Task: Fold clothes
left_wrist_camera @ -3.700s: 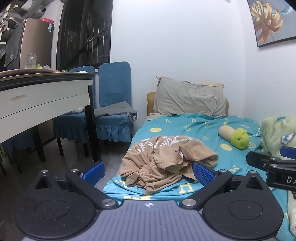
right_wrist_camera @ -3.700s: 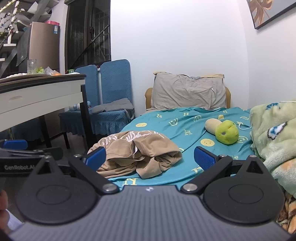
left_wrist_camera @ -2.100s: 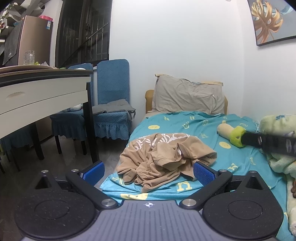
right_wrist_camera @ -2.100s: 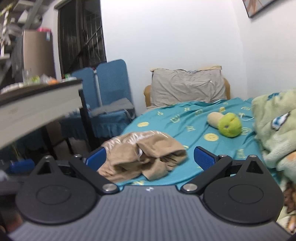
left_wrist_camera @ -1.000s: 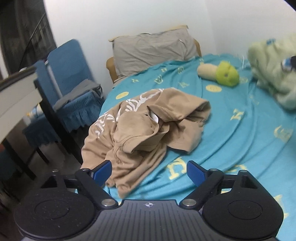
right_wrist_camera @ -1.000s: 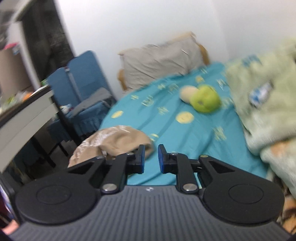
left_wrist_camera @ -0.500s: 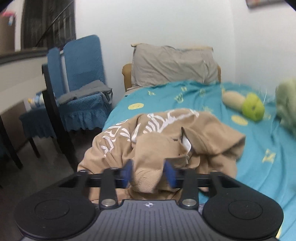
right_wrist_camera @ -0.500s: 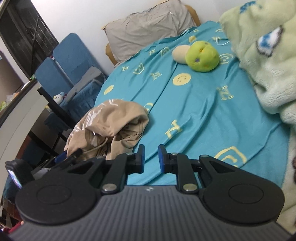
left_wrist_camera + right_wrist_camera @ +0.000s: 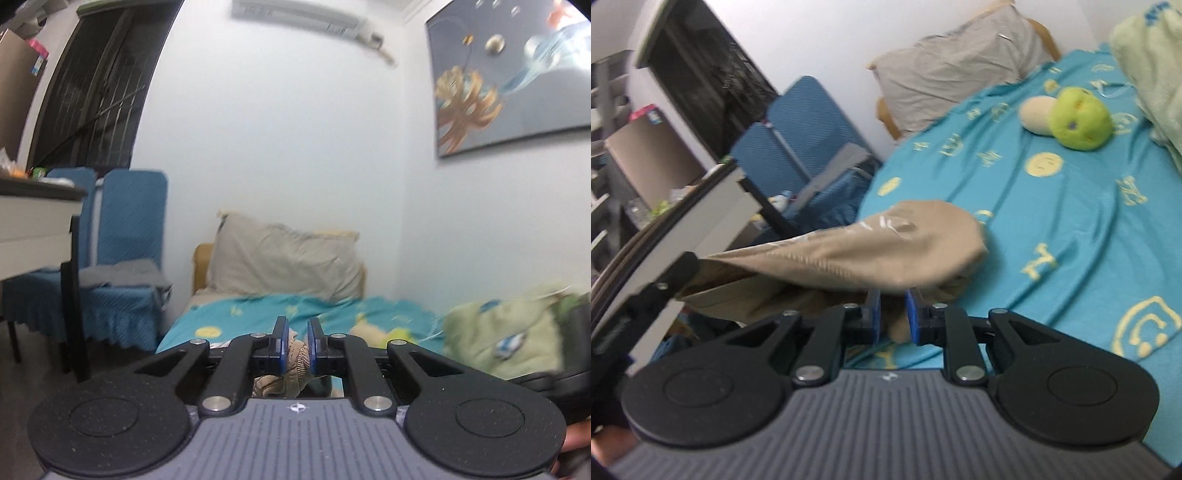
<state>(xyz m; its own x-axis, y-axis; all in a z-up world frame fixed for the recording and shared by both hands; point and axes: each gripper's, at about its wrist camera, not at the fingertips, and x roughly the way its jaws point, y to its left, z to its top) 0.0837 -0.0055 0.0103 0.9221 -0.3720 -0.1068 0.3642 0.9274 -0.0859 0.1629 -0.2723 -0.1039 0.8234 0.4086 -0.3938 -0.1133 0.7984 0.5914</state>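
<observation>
Left gripper [image 9: 294, 345] has just gone from wide open to nearly clenched; jaws closing w/ a ribbed tan edge of the tan T-shirt [image 9: 871, 247] pinched between the blue pads [image 9: 282, 343]. A sec ago it hovered spread over the crumpled heap; now the left wrist view looks level at the pillow [image 9: 284, 267] and wall, not down at the cloth, so the gripper seems to have come up w/ the fabric in it.

Right wrist view confirms: shirt no longer a flat pile. One end is drawn up and off the near-left edge of the bed [image 9: 1071, 229] toward the left gripper at frame left; the rest sags as a stretched sheet, far end touching the teal sheet near that edge.

Right gripper [image 9: 893, 314] is narrow, as before. Tan cloth shows in the gap, but can't tell if the pads press it or it just lies behind; the shirt's lower edge hangs right at the fingertips.

Meaning: pick-up done on one side, folding not begun. Prob. next need is a firm second hold, then spreading the shirt flat on the bed. Plush toy [image 9: 1078, 118] and green blanket [image 9: 1145, 66] sit well apart toward the far-right side.
</observation>
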